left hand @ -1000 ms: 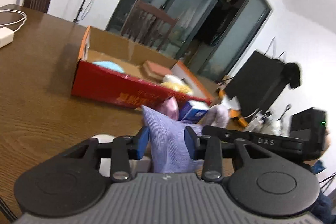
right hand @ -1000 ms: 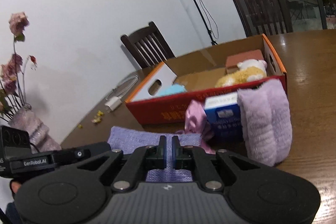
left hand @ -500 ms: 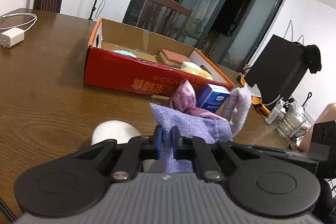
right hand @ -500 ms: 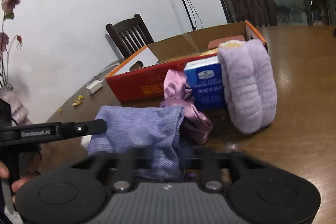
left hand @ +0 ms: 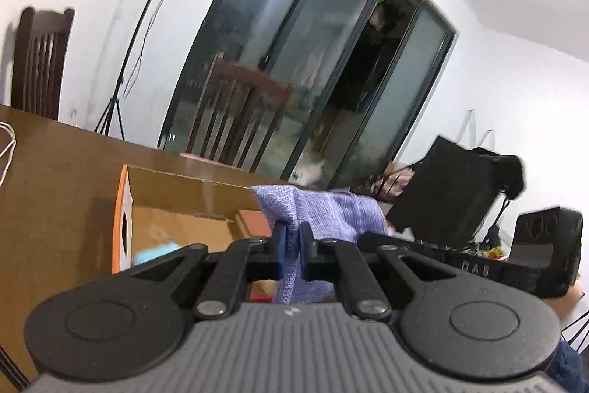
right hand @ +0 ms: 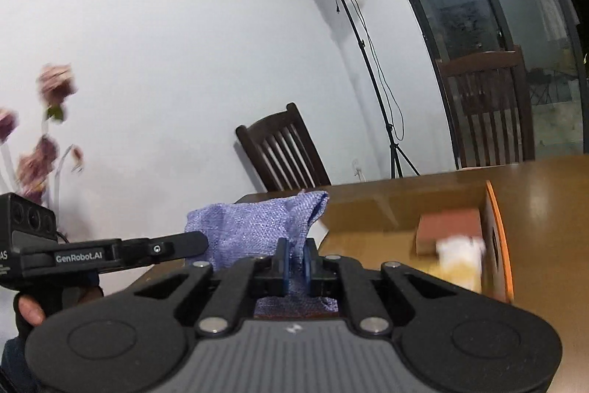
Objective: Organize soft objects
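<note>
A lavender knitted cloth (left hand: 324, 212) hangs in the air between both grippers, stretched from one to the other. My left gripper (left hand: 292, 245) is shut on one edge of it. My right gripper (right hand: 294, 262) is shut on the other edge of the cloth (right hand: 254, 227). Behind the cloth stands the open cardboard box (left hand: 165, 205) with an orange rim. Inside the box (right hand: 495, 231) lie a reddish-brown block (right hand: 447, 227), a blurred white and yellow soft toy (right hand: 460, 258) and something light blue (left hand: 154, 255). In the right wrist view a hand (right hand: 27, 312) holds the left gripper's handle at the left edge.
The brown wooden table (left hand: 55, 179) carries the box; a white cable (left hand: 7, 150) lies at its left edge. Dark wooden chairs (right hand: 283, 150) stand behind it. A light stand (right hand: 368, 61), glass doors and dried flowers (right hand: 44, 135) are around.
Both grippers rose with the cloth, lifting it off the table. The left gripper's jaws closed on the cloth. The pink cloth, blue carton and fuzzy purple item dropped out of view.
</note>
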The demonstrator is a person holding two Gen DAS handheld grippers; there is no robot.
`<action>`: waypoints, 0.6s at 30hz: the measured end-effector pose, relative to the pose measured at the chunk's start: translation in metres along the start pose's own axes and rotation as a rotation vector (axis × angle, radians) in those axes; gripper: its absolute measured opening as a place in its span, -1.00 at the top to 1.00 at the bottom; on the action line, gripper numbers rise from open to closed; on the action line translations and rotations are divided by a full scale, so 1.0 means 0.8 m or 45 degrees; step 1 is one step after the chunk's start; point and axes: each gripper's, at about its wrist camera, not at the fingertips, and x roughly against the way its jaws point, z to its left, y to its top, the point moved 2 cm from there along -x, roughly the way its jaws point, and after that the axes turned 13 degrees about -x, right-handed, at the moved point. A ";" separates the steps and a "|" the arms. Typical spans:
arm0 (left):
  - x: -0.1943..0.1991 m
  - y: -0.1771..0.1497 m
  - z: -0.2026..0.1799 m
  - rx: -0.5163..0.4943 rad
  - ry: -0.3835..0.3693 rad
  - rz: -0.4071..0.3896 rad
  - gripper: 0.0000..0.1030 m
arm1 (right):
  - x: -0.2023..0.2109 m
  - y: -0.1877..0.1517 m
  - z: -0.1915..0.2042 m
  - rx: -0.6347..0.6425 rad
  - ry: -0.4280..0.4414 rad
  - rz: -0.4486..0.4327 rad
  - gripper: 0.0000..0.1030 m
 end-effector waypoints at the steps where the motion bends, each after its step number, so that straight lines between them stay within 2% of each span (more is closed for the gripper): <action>1: -0.021 0.011 0.015 0.013 0.030 0.028 0.85 | -0.019 0.015 -0.005 -0.024 -0.004 0.022 0.86; 4: -0.091 0.032 0.057 -0.010 0.145 0.134 0.85 | -0.104 0.053 -0.031 -0.128 -0.031 0.136 0.86; 8: -0.181 0.038 0.115 -0.050 0.268 0.299 0.82 | -0.218 0.077 -0.067 -0.285 -0.104 0.287 0.86; 11: -0.232 0.027 0.140 -0.159 0.482 0.389 0.59 | -0.290 0.073 -0.093 -0.349 -0.188 0.366 0.82; 12: -0.240 0.020 0.140 -0.217 0.503 0.398 0.52 | -0.312 0.069 -0.104 -0.371 -0.246 0.391 0.77; 13: -0.244 0.015 0.138 -0.239 0.499 0.397 0.40 | -0.325 0.060 -0.113 -0.386 -0.287 0.429 0.76; 14: -0.246 0.012 0.139 -0.230 0.478 0.396 0.37 | -0.335 0.055 -0.118 -0.403 -0.307 0.449 0.76; 16: -0.242 0.011 0.142 -0.202 0.424 0.382 0.26 | -0.345 0.048 -0.119 -0.394 -0.309 0.457 0.70; 18: -0.235 0.015 0.141 -0.200 0.436 0.366 0.16 | -0.347 0.048 -0.119 -0.376 -0.312 0.449 0.52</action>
